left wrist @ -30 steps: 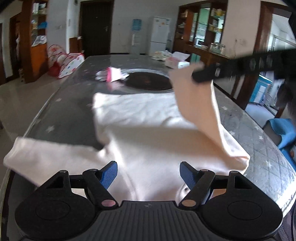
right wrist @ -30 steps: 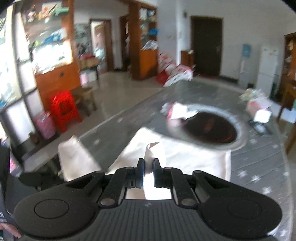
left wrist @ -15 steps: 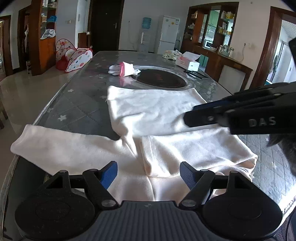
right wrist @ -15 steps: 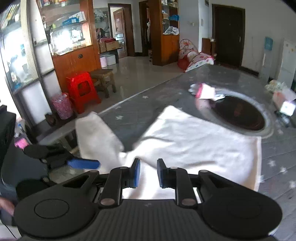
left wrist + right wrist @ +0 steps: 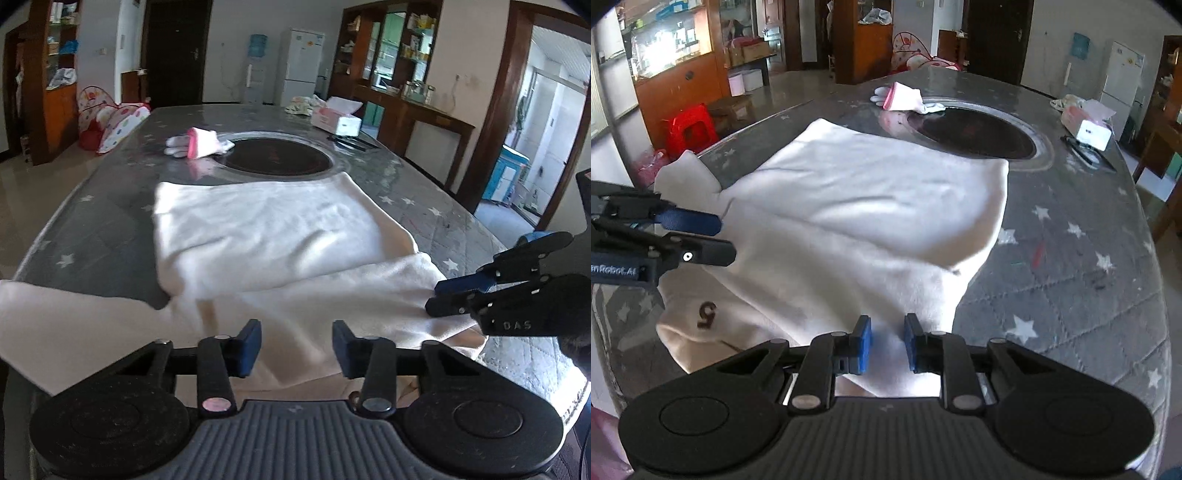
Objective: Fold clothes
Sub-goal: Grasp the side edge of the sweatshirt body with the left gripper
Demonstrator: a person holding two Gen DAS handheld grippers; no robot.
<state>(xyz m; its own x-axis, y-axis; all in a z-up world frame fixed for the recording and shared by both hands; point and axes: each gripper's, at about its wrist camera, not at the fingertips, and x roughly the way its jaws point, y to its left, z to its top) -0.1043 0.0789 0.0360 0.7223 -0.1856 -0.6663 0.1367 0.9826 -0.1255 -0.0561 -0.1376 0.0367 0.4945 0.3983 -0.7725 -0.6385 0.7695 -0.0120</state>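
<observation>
Cream garment (image 5: 871,206) | brown "5" (image 5: 706,314) visible in right view only

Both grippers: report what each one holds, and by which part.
Nothing is held. The left gripper and right gripper both stand open over the white long-sleeved shirt, its right sleeve lying folded across.

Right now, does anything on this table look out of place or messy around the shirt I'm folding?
One thing: the cream long-sleeved shirt has its right sleeve folded across the chest, but the left sleeve is unfolded and spills past the table edge. A pink-and-white cloth lies loose by the dark round inset.
</observation>
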